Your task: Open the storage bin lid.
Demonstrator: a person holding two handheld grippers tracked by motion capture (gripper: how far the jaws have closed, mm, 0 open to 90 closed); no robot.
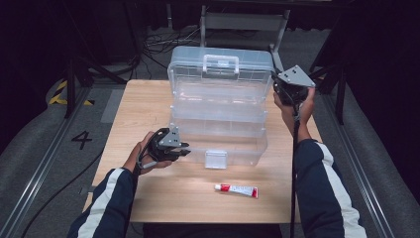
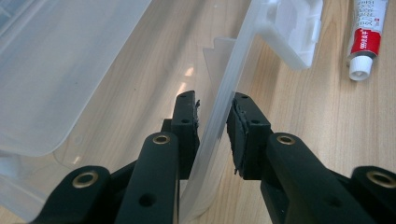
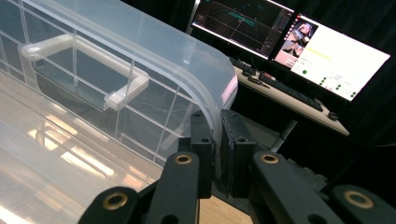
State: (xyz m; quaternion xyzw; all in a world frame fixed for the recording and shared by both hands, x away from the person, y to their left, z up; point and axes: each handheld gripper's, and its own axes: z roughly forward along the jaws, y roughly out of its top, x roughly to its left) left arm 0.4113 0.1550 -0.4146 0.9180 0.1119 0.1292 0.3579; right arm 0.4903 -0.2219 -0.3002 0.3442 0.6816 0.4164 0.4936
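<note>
High view: left claw clamps box front wall; right claw clamps raised lid edge (both clenched).

Red-and-white tube on wooden table, lit monitors, floor cables

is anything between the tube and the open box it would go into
Only the box's own front wall with its latch; the tube lies on bare table just in front of it. Both tools already grip the box: left tool on the front rim, right tool on the lid.
</note>
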